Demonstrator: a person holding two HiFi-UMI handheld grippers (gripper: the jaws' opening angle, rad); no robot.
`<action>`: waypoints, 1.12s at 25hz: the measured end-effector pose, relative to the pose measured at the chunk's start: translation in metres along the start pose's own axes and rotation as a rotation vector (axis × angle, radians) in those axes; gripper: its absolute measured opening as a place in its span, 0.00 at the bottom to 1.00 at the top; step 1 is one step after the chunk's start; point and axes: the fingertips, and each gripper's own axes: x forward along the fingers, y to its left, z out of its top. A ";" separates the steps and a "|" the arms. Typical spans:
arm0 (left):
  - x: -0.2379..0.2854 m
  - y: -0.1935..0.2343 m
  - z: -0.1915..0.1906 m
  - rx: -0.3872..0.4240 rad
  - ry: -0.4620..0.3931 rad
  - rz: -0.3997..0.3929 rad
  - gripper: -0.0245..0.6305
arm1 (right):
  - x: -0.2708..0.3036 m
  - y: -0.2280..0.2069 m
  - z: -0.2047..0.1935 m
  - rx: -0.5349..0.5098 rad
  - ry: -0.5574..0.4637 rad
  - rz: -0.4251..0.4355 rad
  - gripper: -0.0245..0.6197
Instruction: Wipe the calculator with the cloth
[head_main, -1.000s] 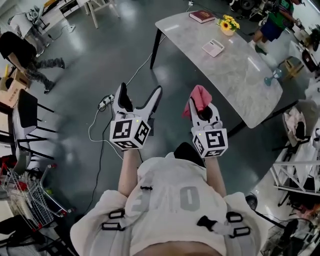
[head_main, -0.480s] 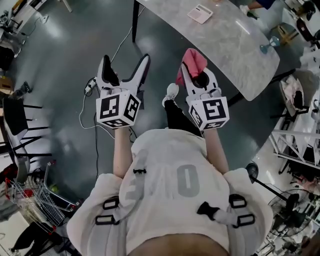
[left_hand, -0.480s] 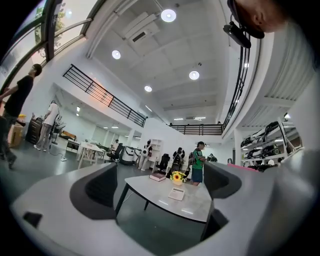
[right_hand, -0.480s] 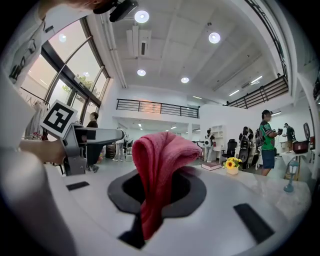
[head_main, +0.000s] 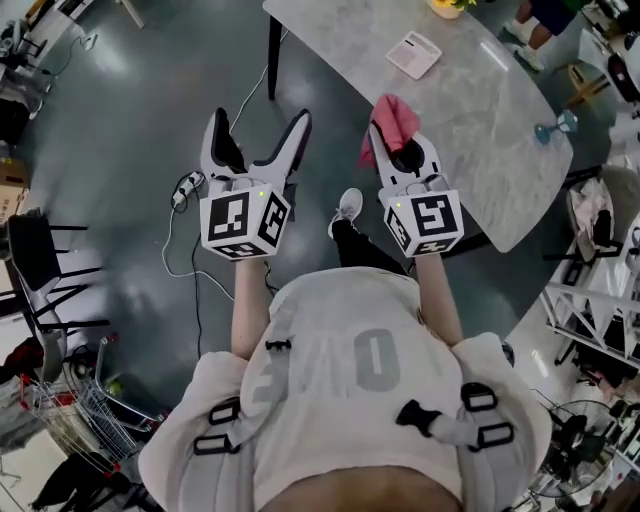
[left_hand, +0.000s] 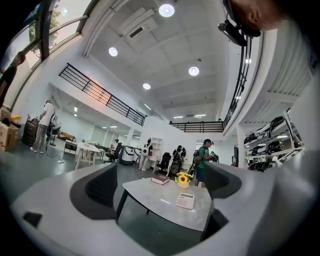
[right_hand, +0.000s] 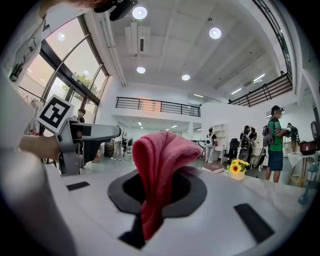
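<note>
A white calculator (head_main: 414, 54) lies flat on the grey marble table (head_main: 480, 140), ahead of both grippers; the left gripper view shows the calculator (left_hand: 185, 200) near the table's near end. My right gripper (head_main: 397, 140) is shut on a pink-red cloth (head_main: 392, 122), held in the air at the table's near edge. In the right gripper view the cloth (right_hand: 161, 170) bunches up between the jaws and hangs down. My left gripper (head_main: 256, 138) stands open over the floor, left of the table, with nothing between its fingers.
A pot of yellow flowers (left_hand: 183, 180) and a dark red book (left_hand: 160, 179) stand at the table's far end. A small blue fan (head_main: 555, 128) sits at the table's right edge. A power strip and cables (head_main: 185, 190) lie on the floor. People stand beyond the table.
The table and calculator have shifted in the head view as the person walks closer. Both grippers keep their pose; the cloth stays in the right one.
</note>
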 end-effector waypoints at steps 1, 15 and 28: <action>0.010 0.007 0.000 -0.011 -0.001 0.010 0.83 | 0.012 -0.006 0.000 0.004 0.005 0.004 0.12; 0.126 0.061 -0.069 -0.071 0.124 0.104 0.83 | 0.139 -0.083 -0.021 0.077 0.079 0.042 0.12; 0.292 0.020 -0.045 0.017 0.111 -0.035 0.83 | 0.181 -0.215 -0.026 0.120 0.071 -0.084 0.13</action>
